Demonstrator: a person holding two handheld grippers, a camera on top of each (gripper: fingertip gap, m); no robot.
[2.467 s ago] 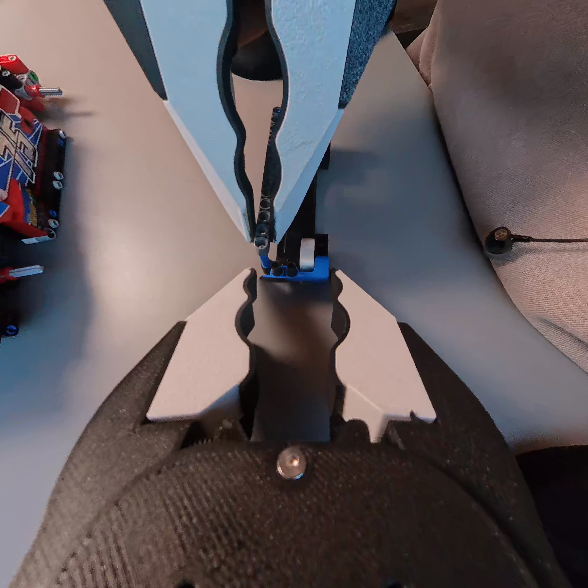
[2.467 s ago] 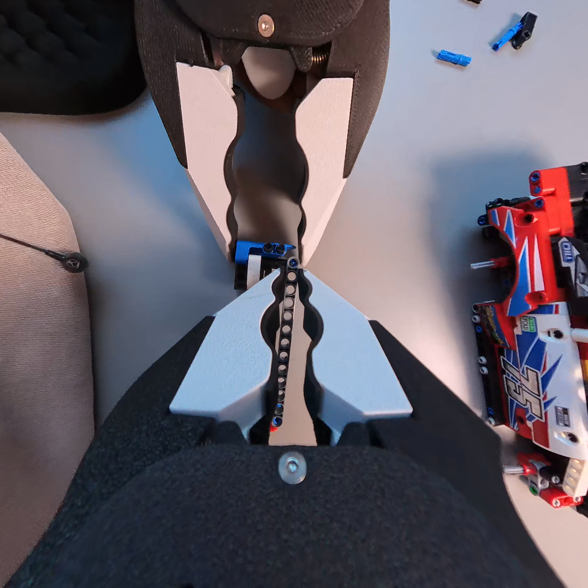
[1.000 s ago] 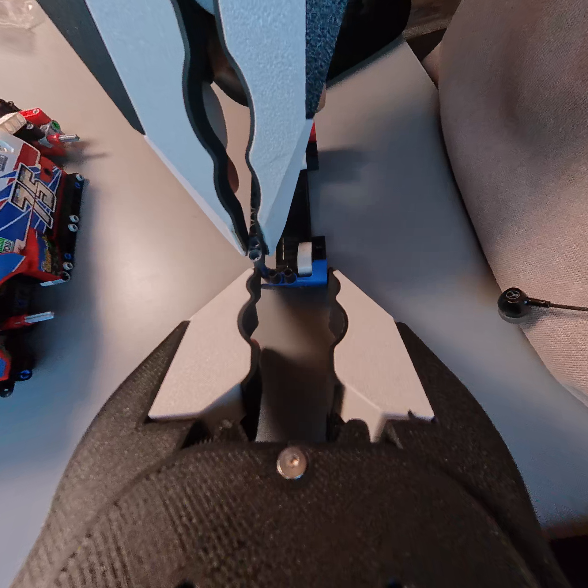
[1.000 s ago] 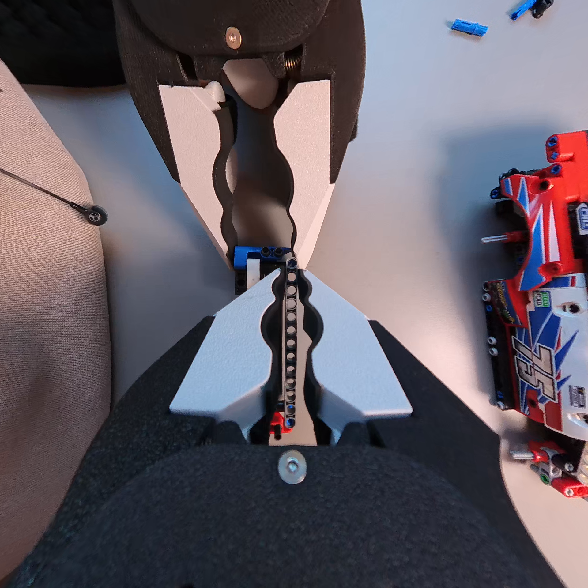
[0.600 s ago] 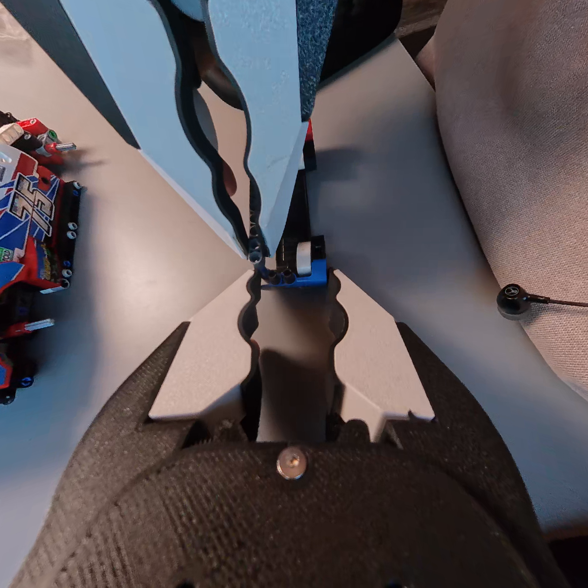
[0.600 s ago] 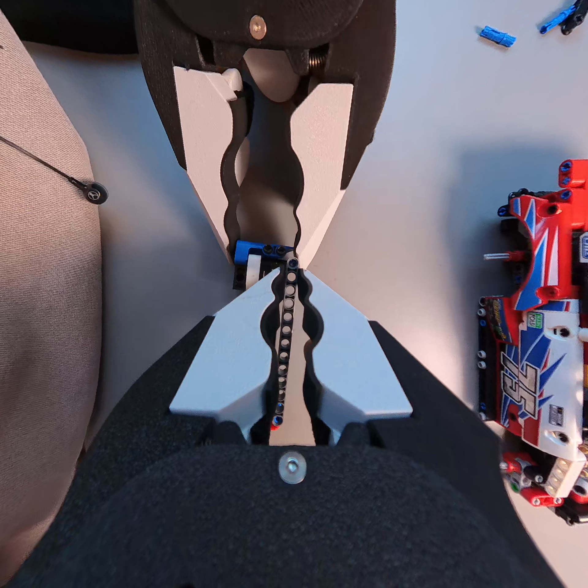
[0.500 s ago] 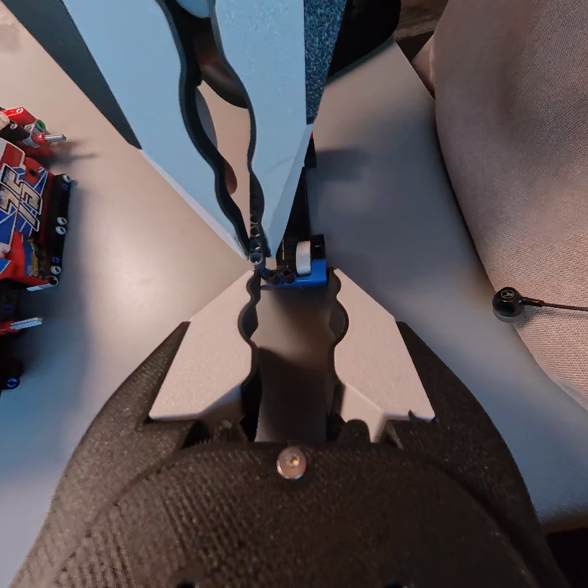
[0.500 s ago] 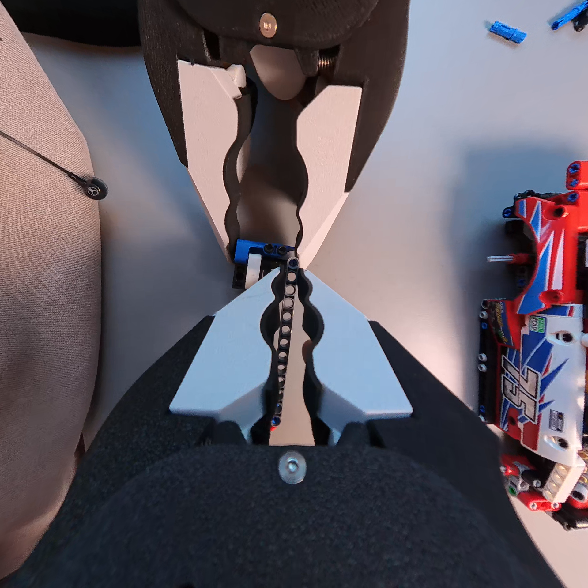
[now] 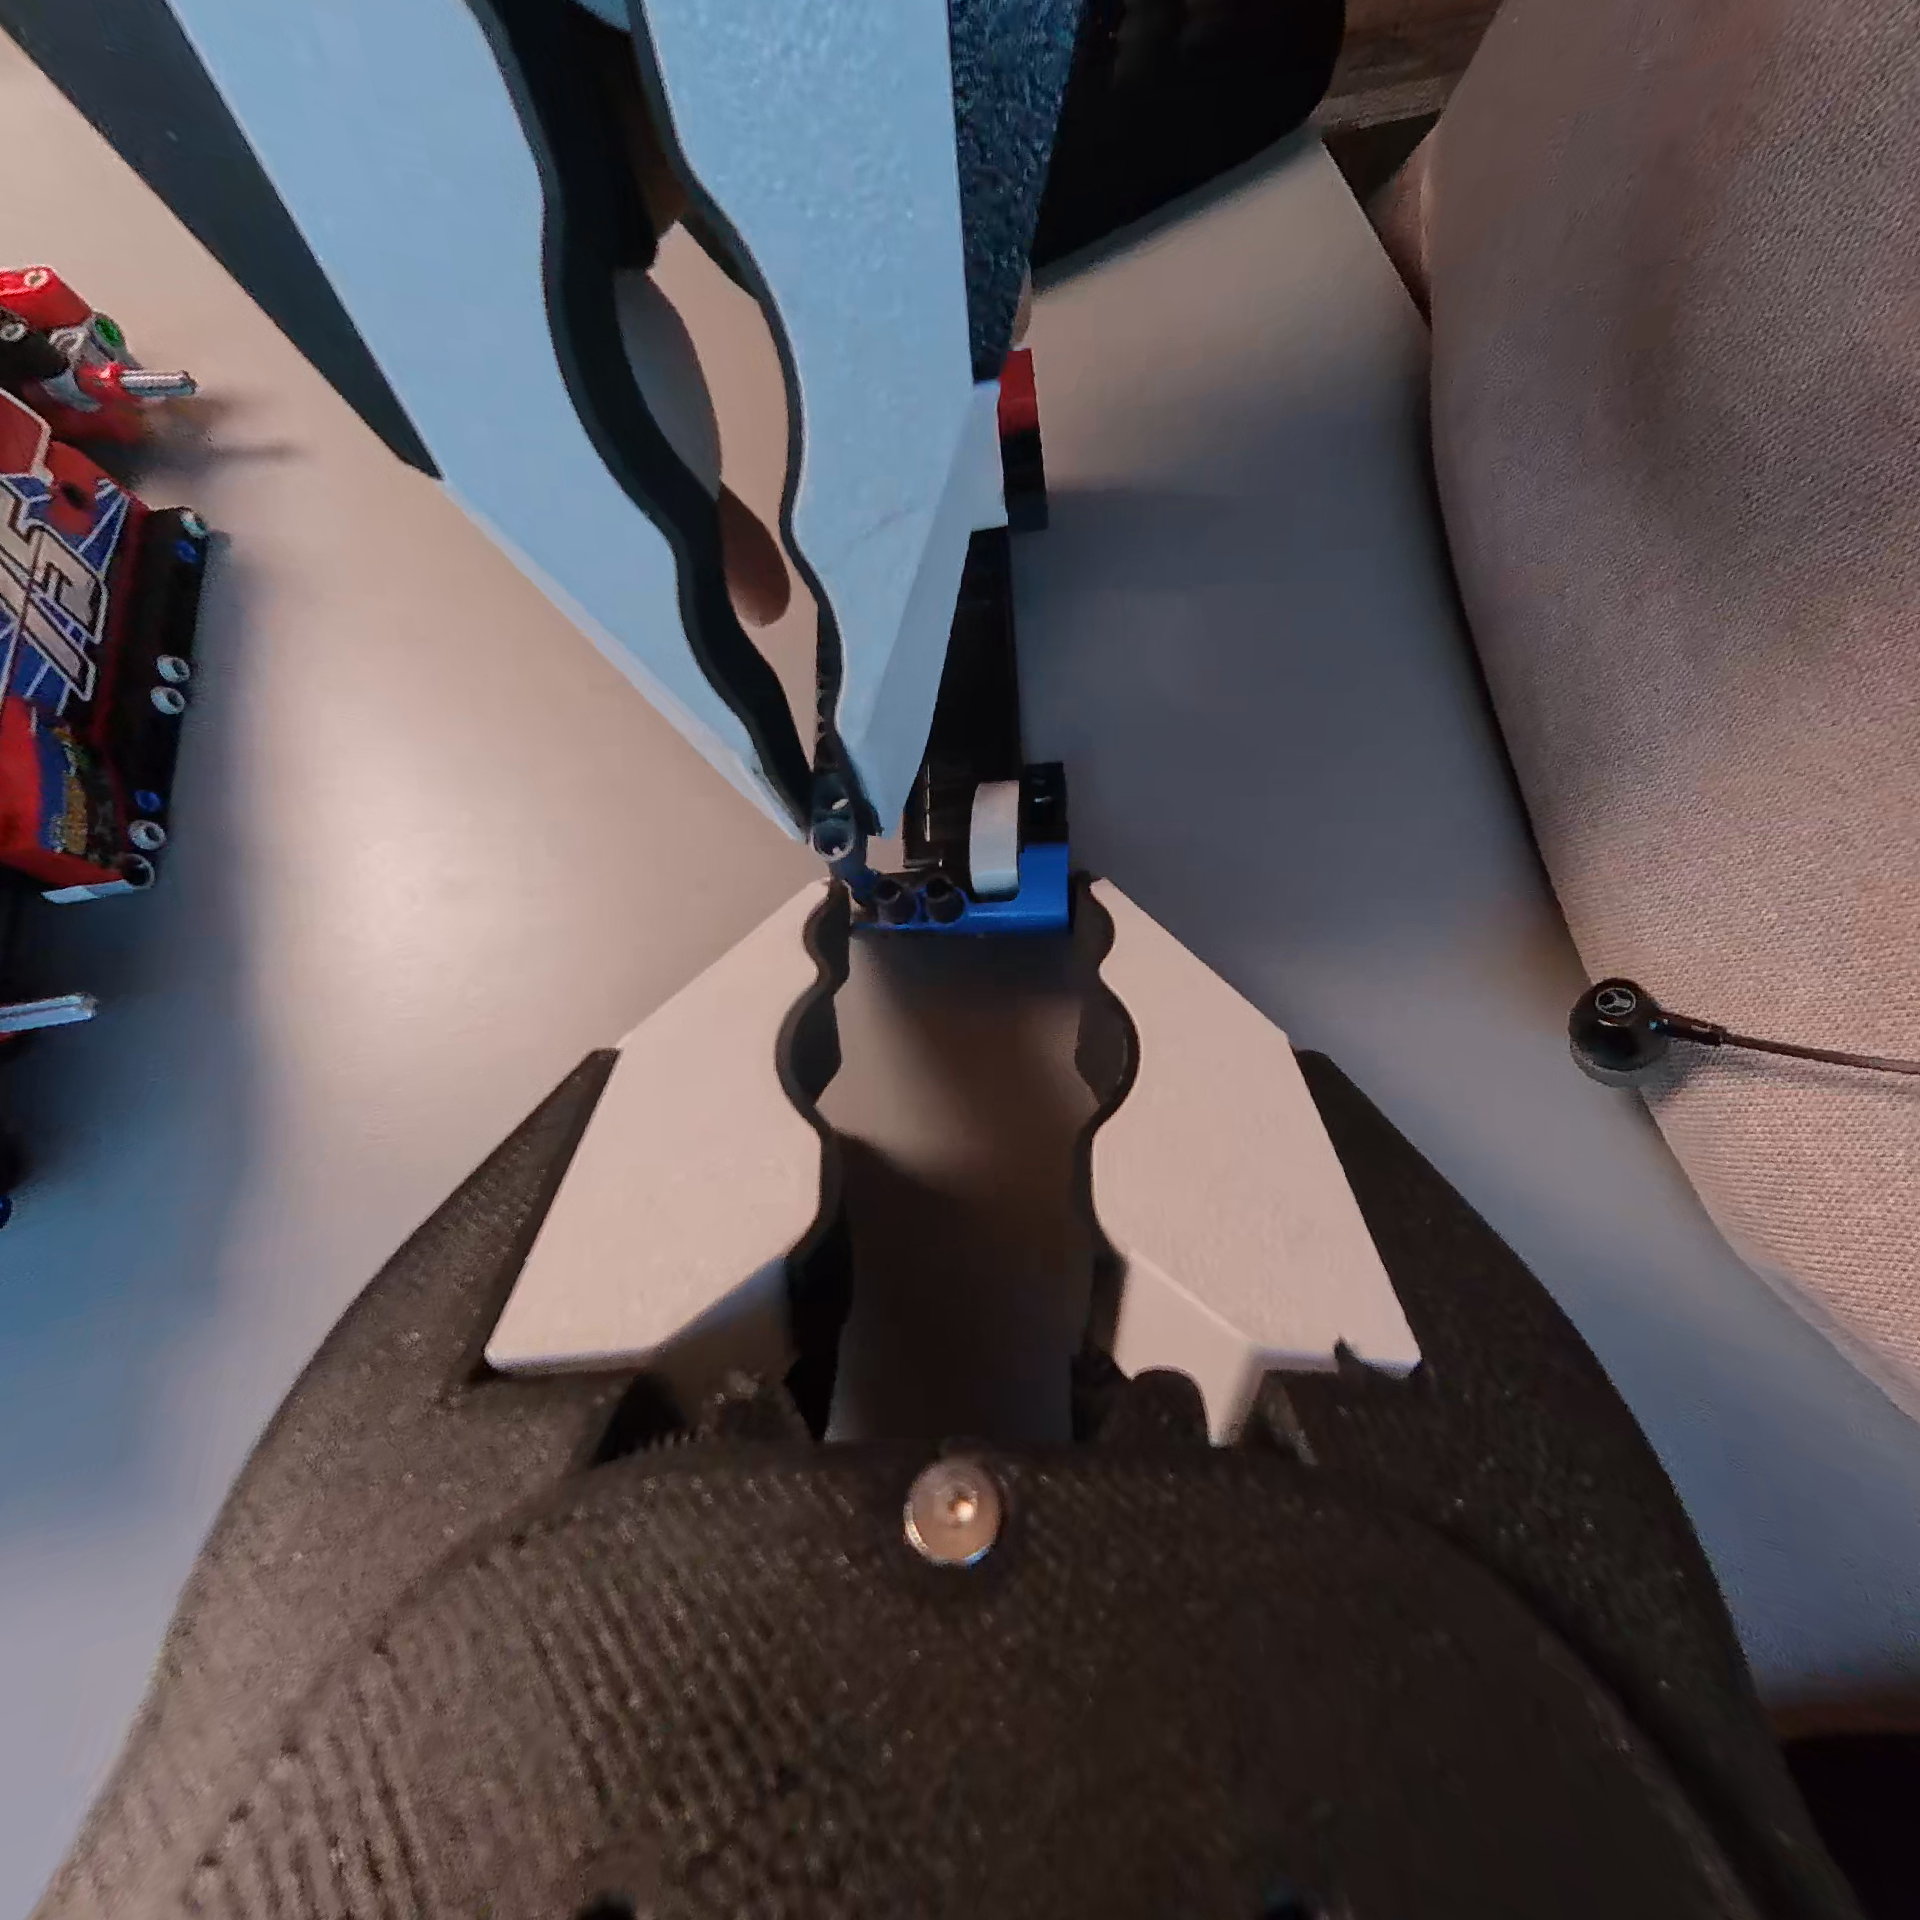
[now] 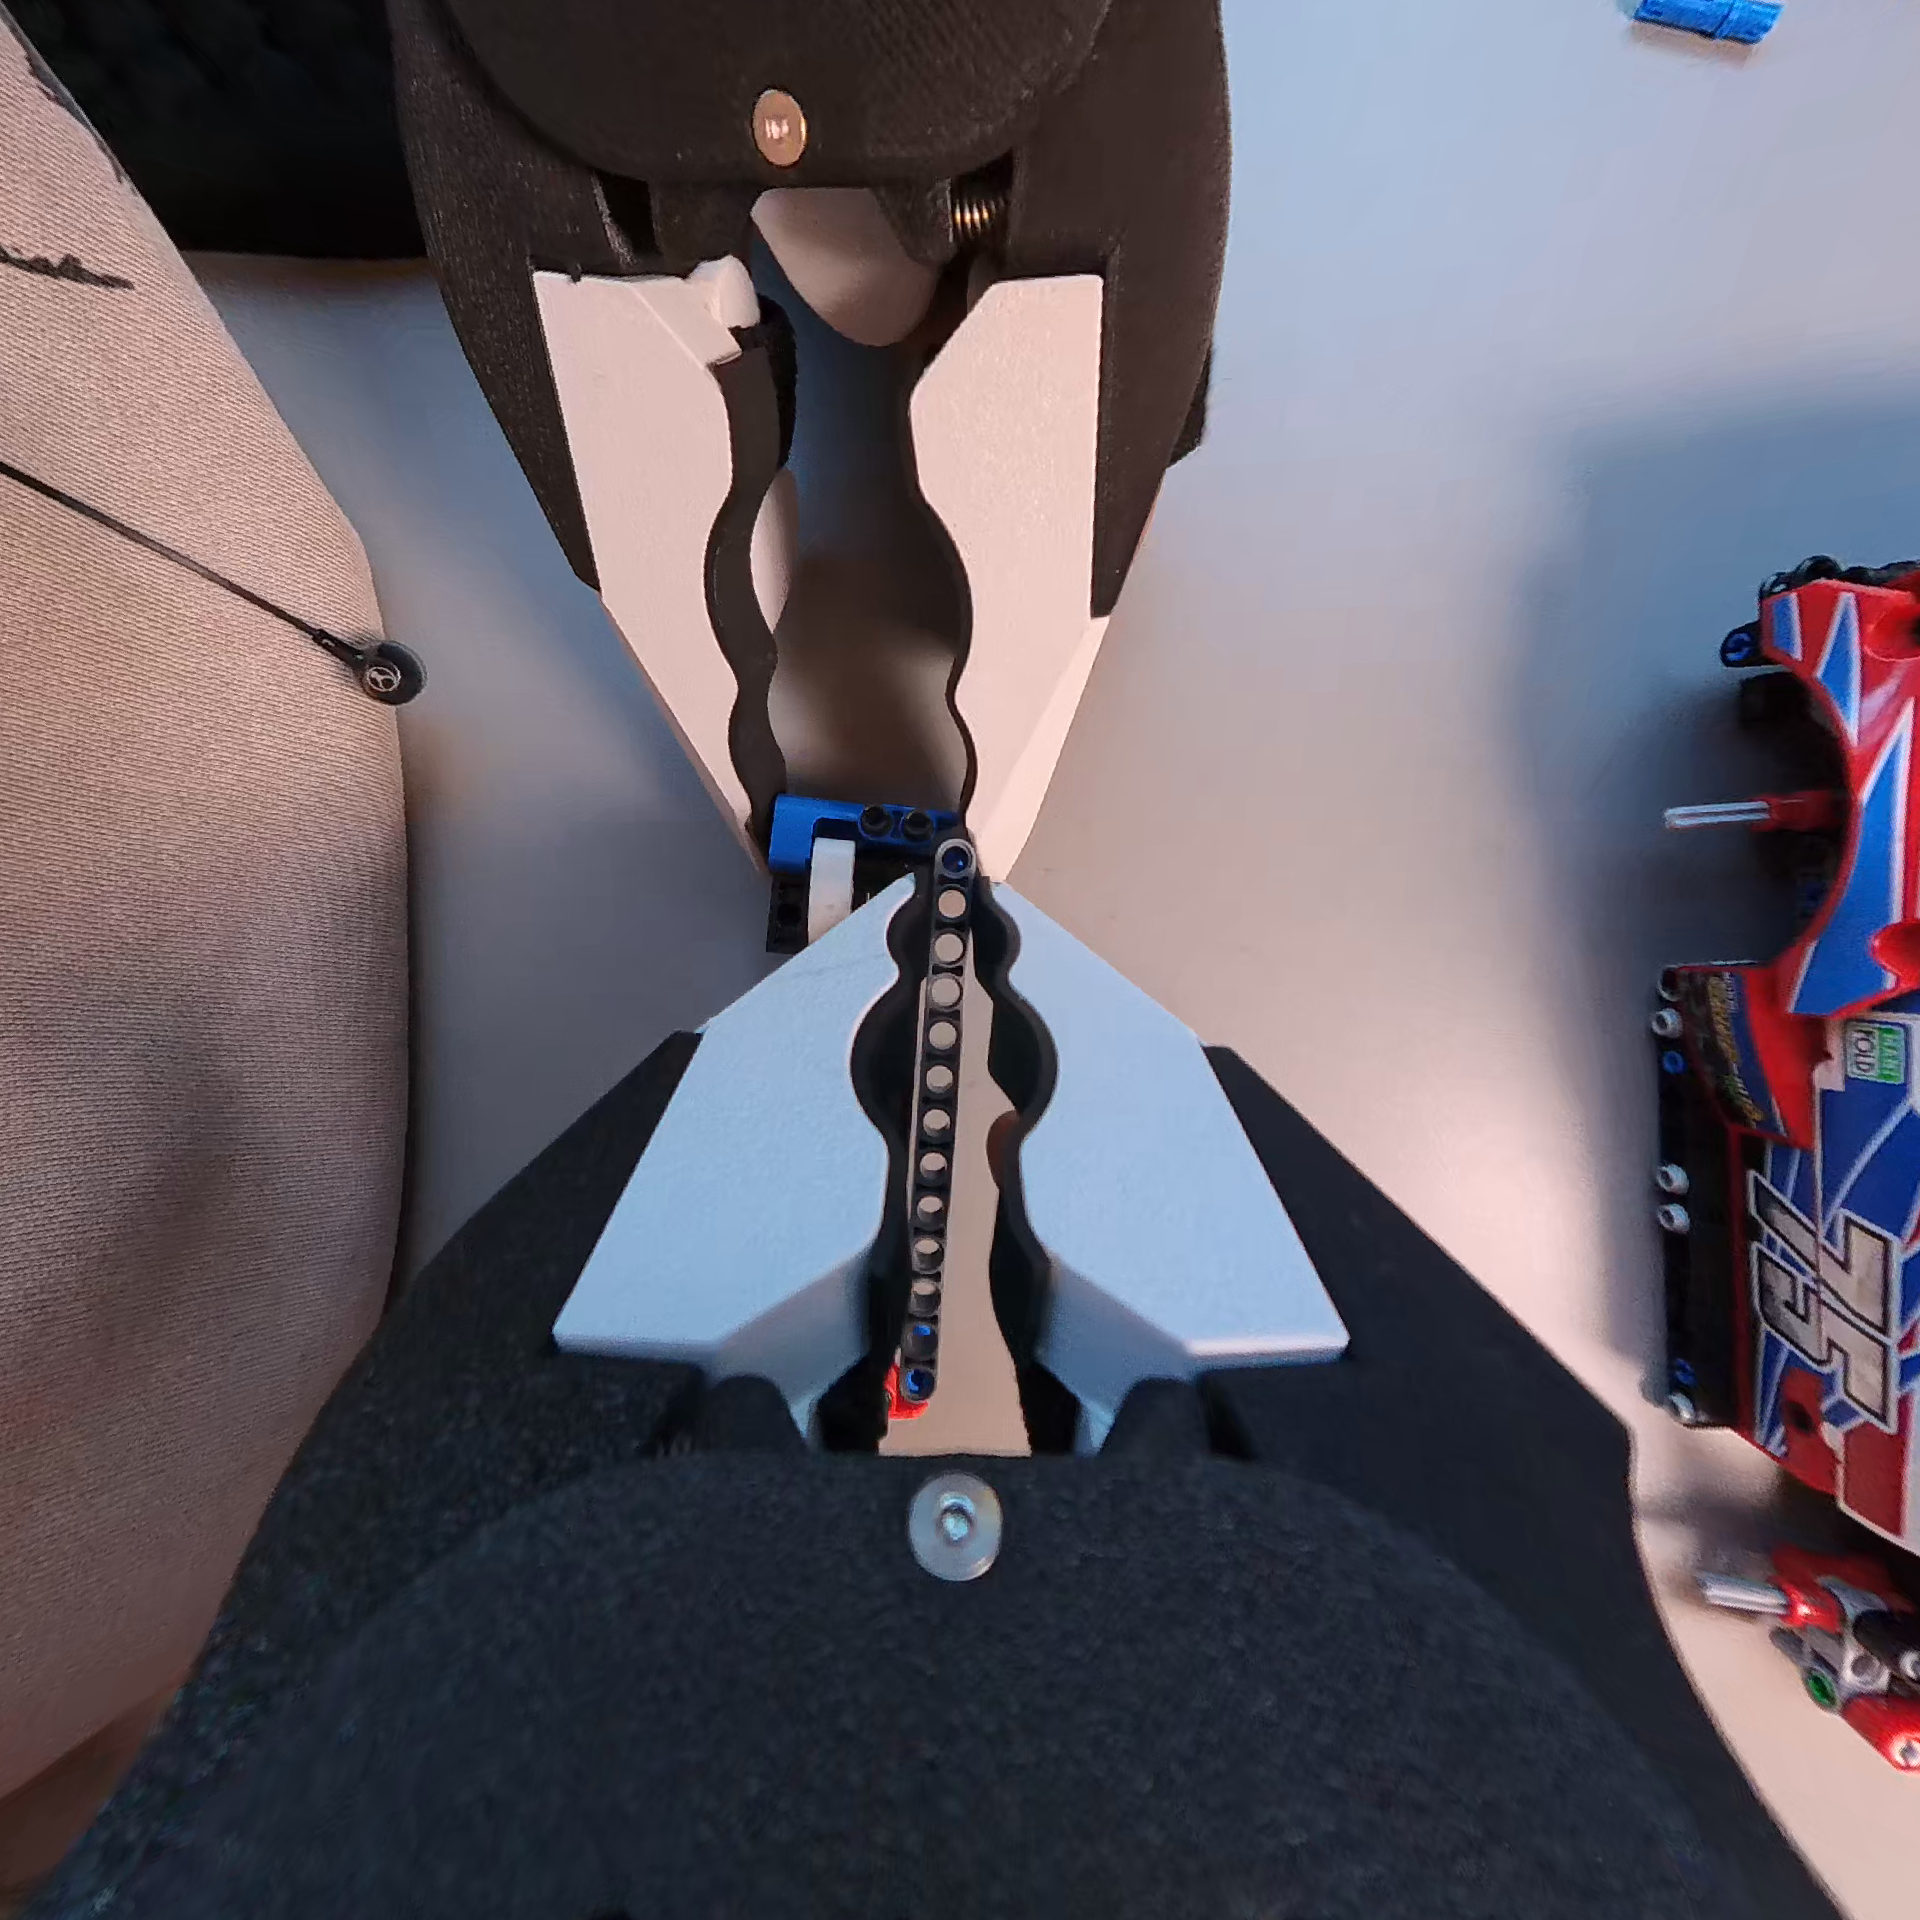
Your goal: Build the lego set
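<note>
Two grippers meet tip to tip at mid-frame in both views, over a pale grey table [image 9: 436,831]. L gripper [image 9: 961,902], coming up from the bottom of the left wrist view, is clamped across a small blue-and-black sub-assembly [image 9: 987,883]: blue L-piece w/ two black pin ends and a white part, blue edge spanning finger to finger. R gripper [image 10: 951,904], bottom of the right wrist view, is closed on a long black holed beam [image 10: 935,1122], which runs lengthwise btwn its fingers, far end w/ a blue pin poking out at the tips. That beam end sits right against the sub-assembly's corner, touching or nearly so; can't tell if it's seated. In the left wrist view the R gripper drops in from the top, beam tip [image 9: 834,821] just above the blue piece's left end. A black strip w/ a red block [image 9: 1016,400] runs up behind it, upper centre. In the right wrist view the L gripper hangs from the top, blue piece [image 10: 805,842] at its tips. Red-white-blue race car body [image 10: 1808,1195] lies at the right edge of the right wrist view, left edge [image 9: 73,675] in the other, well apart from the grippers. Loose blue pin [image 10: 1704,16] top right. Beige fabric [image 10: 156,831] w/ a small black clip mic [image 10: 390,675] fills the left side.
</note>
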